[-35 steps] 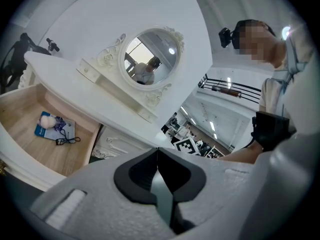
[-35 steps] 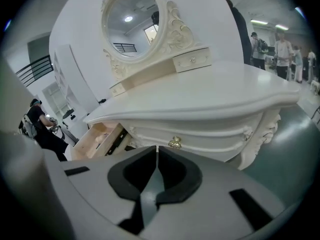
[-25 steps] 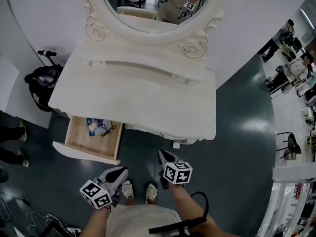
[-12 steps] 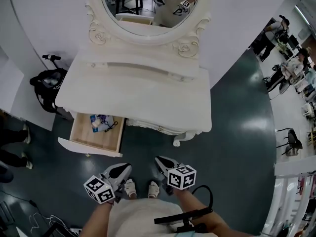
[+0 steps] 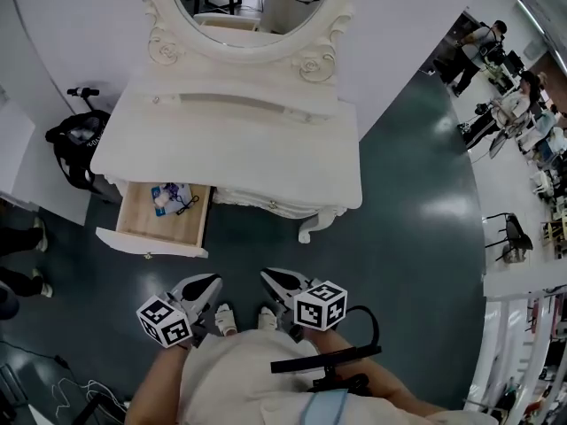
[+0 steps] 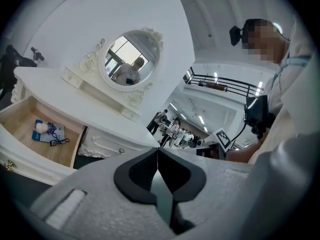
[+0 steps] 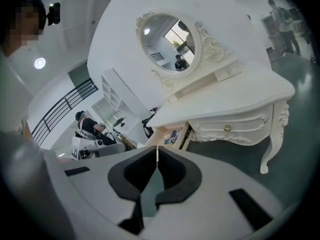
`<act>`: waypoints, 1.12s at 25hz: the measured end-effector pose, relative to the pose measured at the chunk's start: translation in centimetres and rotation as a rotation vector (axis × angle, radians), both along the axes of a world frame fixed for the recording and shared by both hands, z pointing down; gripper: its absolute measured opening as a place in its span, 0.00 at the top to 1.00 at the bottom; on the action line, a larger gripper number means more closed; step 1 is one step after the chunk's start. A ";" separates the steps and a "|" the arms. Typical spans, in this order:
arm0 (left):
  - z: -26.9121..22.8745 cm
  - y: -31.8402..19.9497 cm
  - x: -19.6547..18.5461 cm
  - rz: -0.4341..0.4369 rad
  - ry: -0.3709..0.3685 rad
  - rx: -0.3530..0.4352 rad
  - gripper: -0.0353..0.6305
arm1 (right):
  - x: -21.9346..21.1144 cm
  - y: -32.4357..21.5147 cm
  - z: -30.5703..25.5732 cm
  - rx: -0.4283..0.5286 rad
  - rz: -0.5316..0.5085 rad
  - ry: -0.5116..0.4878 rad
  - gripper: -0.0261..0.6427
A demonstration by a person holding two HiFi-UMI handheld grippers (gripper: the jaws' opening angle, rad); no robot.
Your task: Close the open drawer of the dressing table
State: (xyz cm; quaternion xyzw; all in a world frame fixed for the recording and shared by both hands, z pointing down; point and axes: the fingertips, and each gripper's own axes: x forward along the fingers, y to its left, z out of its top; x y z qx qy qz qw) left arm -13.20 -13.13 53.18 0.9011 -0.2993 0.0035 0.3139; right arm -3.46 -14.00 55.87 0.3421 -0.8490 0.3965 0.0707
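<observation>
The left gripper (image 5: 202,287) and the right gripper (image 5: 279,282) are being held low before the person, well apart from the dressing table (image 5: 230,149). Each has its jaws pressed together on nothing, probably because the drawer (image 5: 151,243) is to be pushed rather than gripped. The drawer is being left pulled out at the table's left end with a blue packet (image 5: 165,198) in it, and only bare dark floor (image 5: 230,246) is being seen between its front panel and the left gripper, the black bag (image 5: 75,140) and the curved table leg (image 5: 306,232) standing aside.
</observation>
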 end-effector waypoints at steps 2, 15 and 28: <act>-0.4 0.5 0.0 0.003 0.002 0.002 0.93 | 0.1 0.7 -0.8 0.003 0.000 -0.019 0.93; -2.9 2.0 0.6 0.017 0.017 0.030 0.93 | 0.5 2.4 -5.6 0.105 -0.028 -0.193 0.93; -3.3 1.9 1.0 0.021 0.014 0.039 0.93 | 0.0 3.1 -5.8 0.149 -0.088 -0.126 0.94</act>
